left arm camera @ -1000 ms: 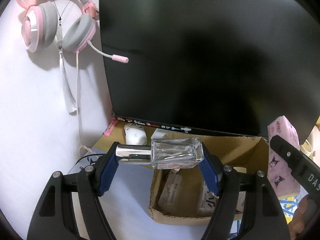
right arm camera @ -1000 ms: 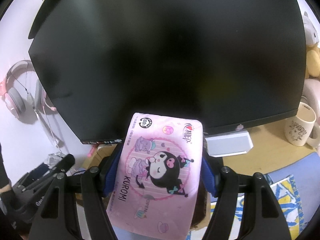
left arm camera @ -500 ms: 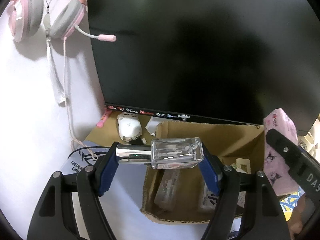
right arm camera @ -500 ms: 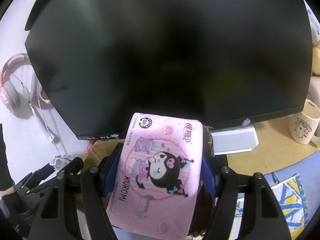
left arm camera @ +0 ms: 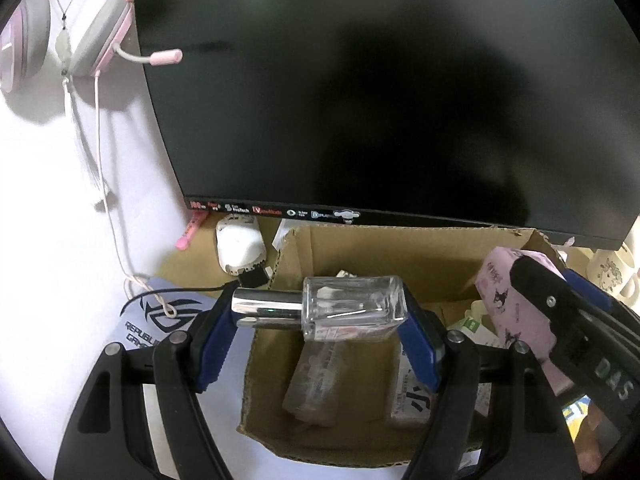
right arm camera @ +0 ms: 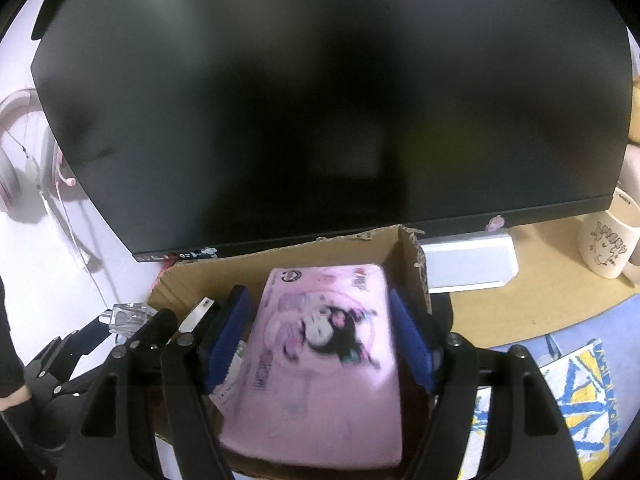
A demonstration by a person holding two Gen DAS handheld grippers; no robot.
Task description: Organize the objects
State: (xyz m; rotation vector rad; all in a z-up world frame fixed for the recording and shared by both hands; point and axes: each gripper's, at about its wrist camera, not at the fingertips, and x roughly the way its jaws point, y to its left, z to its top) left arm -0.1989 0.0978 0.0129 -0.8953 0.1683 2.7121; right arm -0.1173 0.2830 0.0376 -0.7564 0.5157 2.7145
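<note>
The dark monitor [left arm camera: 380, 92] fills the back of the desk [right arm camera: 520, 296], and right in front of its lower edge sits the open cardboard box [left arm camera: 360, 248], already holding a few small packs. Over the box's right half, the pink tissue pack [right arm camera: 320, 360] is blurred and lies between the right gripper [right arm camera: 320, 344]'s fingers [right arm camera: 230, 336], which have just been opening; the blue pads now stand clear of its sides, so the pack looks released and dropping in. Good practice here is to let it settle flat before lifting that gripper straight up, so a finger does not drag it back out.

The left gripper [left arm camera: 320, 344] has its fingers clamped endwise on the glass perfume bottle [left arm camera: 320, 308], held sideways above the box's left half. Glass is slick and breakable, so it is best lowered close to the packs below, then let go gently, well clear of the box wall.
</note>
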